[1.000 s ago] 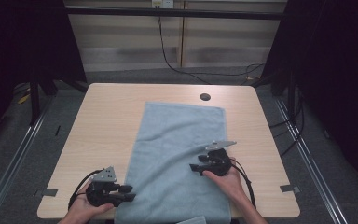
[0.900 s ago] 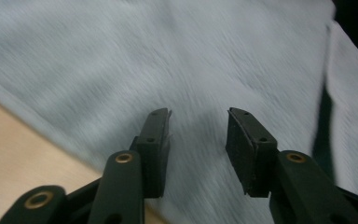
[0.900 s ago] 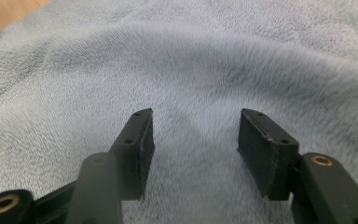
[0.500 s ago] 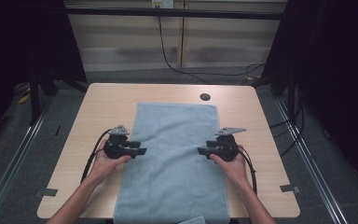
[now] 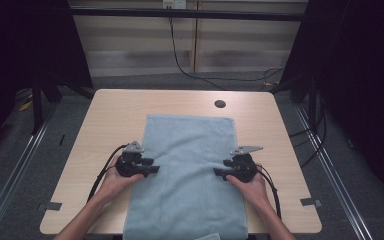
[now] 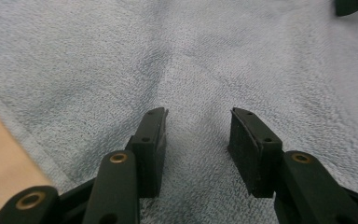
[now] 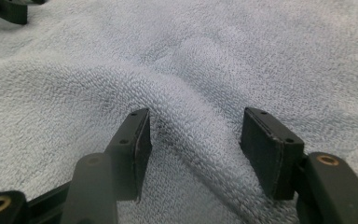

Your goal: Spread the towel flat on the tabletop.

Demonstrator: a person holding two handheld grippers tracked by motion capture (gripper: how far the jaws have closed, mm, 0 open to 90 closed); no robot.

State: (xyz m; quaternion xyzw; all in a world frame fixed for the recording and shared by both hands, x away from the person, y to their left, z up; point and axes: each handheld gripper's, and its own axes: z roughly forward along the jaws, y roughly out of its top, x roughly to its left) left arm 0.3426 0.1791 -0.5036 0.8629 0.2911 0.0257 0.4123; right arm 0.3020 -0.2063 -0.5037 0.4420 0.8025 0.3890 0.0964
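Blue towel (image 5: 187,175) lies flat on the surface (image 5: 110,120); left tool (image 5: 152,169) and right tool (image 5: 219,173) rest on its side edges, jaws apart; a raised fold sits between the right tool's unclamped jaws.

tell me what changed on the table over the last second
The left gripper moved from the table's near-left corner up to the left edge of the blue towel, level with the right gripper; its fingers have just been opening and closing, and now stand apart with flat cloth between them. The right gripper shifted slightly outward toward the right edge; a raised fold lies between its open fingers. The towel stayed spread.
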